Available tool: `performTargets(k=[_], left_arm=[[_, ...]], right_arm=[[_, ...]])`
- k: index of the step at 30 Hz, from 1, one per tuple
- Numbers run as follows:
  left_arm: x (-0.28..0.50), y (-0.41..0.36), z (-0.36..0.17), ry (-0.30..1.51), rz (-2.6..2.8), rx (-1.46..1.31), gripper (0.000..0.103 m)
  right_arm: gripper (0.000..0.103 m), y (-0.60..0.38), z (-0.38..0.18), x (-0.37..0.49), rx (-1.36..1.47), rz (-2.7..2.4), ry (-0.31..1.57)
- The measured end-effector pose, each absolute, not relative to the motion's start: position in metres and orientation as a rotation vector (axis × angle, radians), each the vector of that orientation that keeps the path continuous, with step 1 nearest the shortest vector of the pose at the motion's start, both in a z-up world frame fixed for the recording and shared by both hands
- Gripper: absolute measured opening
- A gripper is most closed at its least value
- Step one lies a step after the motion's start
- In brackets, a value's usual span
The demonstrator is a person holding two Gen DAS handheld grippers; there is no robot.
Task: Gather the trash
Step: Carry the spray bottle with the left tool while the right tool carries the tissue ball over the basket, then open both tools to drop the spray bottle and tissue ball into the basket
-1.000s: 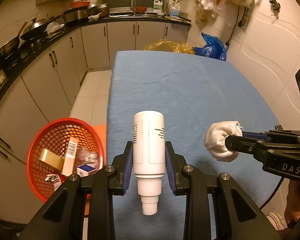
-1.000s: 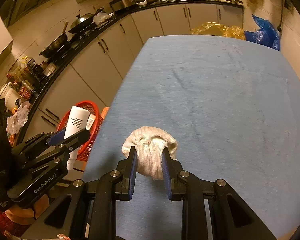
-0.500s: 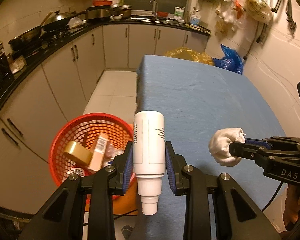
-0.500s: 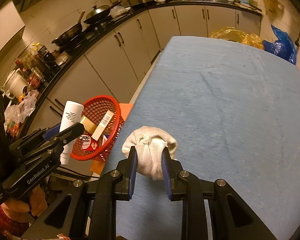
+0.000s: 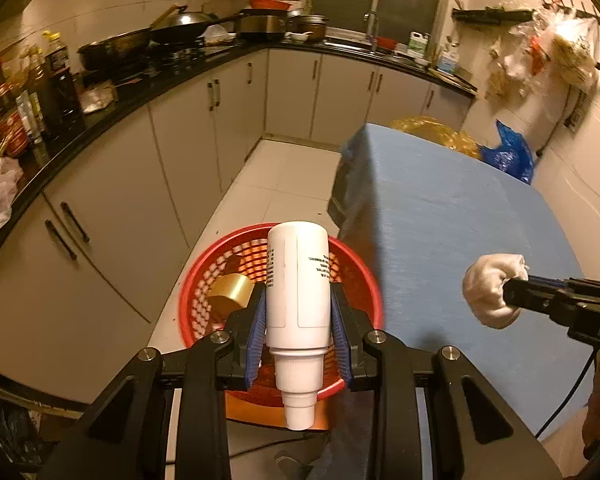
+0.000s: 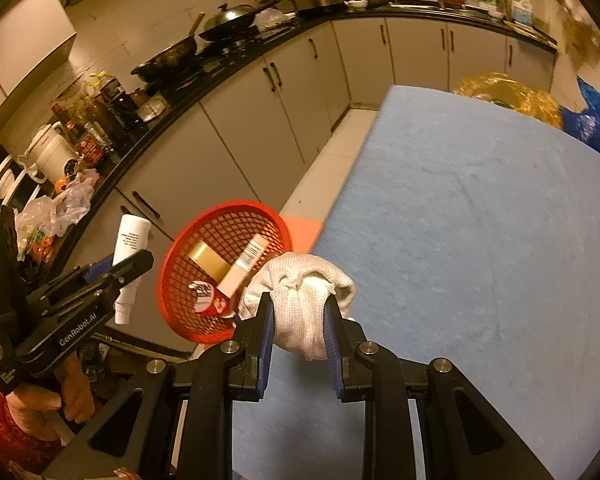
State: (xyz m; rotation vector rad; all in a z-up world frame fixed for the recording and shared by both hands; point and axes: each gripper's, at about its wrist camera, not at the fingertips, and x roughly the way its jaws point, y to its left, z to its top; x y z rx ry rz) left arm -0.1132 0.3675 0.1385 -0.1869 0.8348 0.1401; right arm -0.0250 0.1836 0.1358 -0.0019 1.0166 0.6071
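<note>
My left gripper is shut on a white plastic bottle, its cap end pointing back toward the camera. In the left wrist view the bottle hangs right over the red mesh basket on the floor beside the blue table. My right gripper is shut on a balled white cloth above the table's left edge, close to the basket. The right wrist view shows the left gripper with the bottle to the left of the basket. The cloth shows at the right of the left wrist view.
The basket holds a gold tape roll, a slim carton and a small red-and-white packet. Kitchen cabinets with a black counter curve along the left. Yellow and blue bags lie past the table's far end.
Both grippers have swung left, off the table's middle toward the basket. The bottle now hangs over the basket and the cloth has reached the table's left edge. Both grips are unchanged.
</note>
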Motion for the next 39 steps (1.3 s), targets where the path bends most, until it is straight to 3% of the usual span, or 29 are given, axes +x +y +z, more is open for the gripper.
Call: performTargets(k=[39], left_arm=[[-0.1, 0.401, 0.1, 0.931, 0.193, -0.236, 0.029]], right_arm=[[0.028, 0.283, 0.104, 0.016, -0.095, 0.714, 1.09]])
